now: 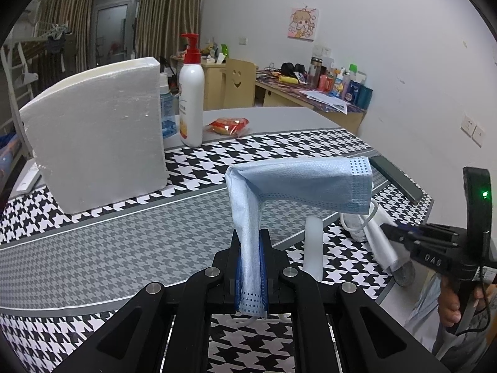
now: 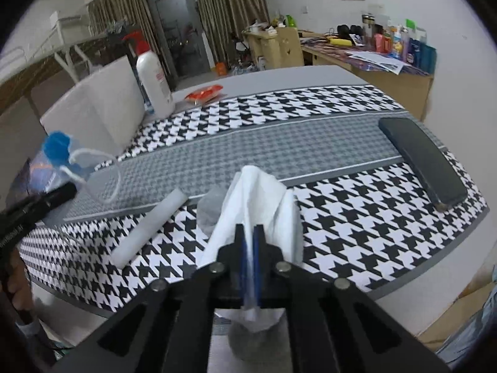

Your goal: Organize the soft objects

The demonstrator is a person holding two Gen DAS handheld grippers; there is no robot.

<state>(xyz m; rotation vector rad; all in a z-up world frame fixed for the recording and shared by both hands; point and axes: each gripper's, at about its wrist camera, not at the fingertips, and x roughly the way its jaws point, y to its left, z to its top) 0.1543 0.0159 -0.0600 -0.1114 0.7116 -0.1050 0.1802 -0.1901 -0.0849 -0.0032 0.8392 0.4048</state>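
My left gripper is shut on a light blue face mask, which stands up from the jaws and folds over to the right. In the right wrist view the mask and its white ear loop hang at the far left by the left gripper. My right gripper is shut on a white sock with grey patches, bunched above the houndstooth cloth. From the left wrist view, the right gripper holds that sock at the table's right edge.
A white foam cylinder lies left of the sock. A black flat case rests at the right. At the back left stand a white foam block, a pump bottle and a red snack packet.
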